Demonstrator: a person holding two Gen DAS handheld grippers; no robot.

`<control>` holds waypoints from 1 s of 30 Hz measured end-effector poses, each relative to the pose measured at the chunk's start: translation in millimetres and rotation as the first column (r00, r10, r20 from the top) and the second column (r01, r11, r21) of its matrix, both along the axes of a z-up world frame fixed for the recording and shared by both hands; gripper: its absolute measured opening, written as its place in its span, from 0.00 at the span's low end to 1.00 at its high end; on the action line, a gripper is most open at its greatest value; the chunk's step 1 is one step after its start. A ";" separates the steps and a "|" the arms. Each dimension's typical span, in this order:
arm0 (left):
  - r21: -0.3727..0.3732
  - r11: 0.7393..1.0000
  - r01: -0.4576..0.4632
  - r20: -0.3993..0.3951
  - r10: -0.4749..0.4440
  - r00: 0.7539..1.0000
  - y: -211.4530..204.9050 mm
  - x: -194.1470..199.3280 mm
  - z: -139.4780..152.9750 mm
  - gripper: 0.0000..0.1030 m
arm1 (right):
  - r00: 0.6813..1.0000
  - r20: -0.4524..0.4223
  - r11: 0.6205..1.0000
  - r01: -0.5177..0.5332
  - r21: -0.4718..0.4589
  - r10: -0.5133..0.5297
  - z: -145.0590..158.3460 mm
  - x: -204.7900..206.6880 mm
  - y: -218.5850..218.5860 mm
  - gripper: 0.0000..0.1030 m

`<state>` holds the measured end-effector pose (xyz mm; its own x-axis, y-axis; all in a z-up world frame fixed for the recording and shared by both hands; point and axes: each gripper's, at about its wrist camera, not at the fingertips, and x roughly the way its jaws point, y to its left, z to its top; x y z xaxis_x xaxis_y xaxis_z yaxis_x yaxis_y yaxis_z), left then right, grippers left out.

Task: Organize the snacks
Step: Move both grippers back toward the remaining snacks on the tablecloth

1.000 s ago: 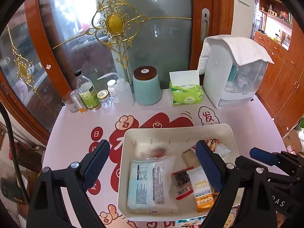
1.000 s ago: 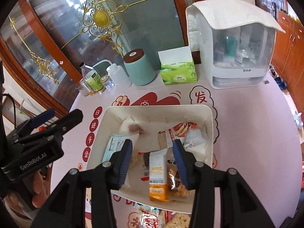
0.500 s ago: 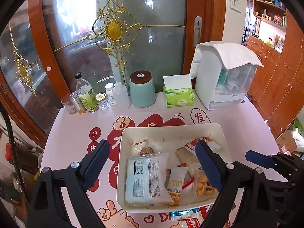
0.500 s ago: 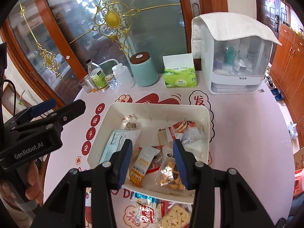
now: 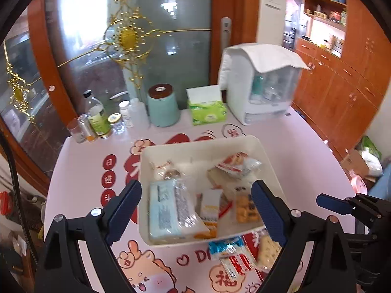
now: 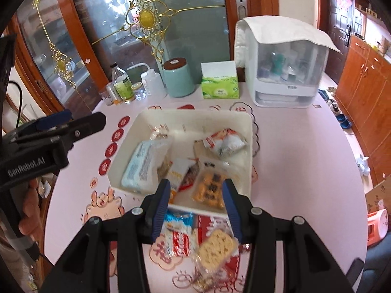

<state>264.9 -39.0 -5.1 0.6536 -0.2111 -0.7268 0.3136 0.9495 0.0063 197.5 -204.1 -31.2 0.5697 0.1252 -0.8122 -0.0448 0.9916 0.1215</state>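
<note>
Left gripper (image 5: 196, 210): jaws wide, nothing between the pads; hangs over the near half of the tray.
Right gripper (image 6: 195, 207): jaws narrower, empty; poised above the tray's near rim and the loose packets.
Tray (image 6: 195, 118): white, mid-table; holds a pale blue pack (image 6: 139, 164), an orange-and-white bar (image 6: 179, 174), a cracker bag (image 6: 210, 189) and red-white packets (image 6: 223, 141).
Loose snacks: blue-red packet (image 6: 179, 232) and cracker packet (image 6: 215, 249) on the cloth, just beside the tray's near rim.
Table (image 6: 293, 158): pink printed cloth; right side bare out to the rounded edge.
Far edge: bottles (image 5: 96, 119), teal canister (image 5: 162, 106), tissue box (image 5: 207, 107), white cabinet (image 5: 264, 85), crowded along the glass door.
</note>
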 end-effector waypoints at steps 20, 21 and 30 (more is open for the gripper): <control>0.104 0.949 0.296 -0.096 -0.287 0.953 -73.8 -89.4 -80.2 0.88 | 0.970 -0.137 0.979 0.201 -0.023 -0.203 -77.8 -140.8 -57.6 0.45; 0.115 0.945 0.305 -0.109 -0.294 0.950 -77.6 -90.2 -86.8 0.88 | 0.965 -0.146 0.976 0.217 -0.020 -0.218 -83.1 -145.8 -61.0 0.45; 0.178 0.865 0.469 -0.282 -0.412 0.866 -111.5 -91.7 -148.4 0.88 | 0.910 -0.317 0.955 0.293 0.039 -0.267 -155.9 -182.5 -69.0 0.45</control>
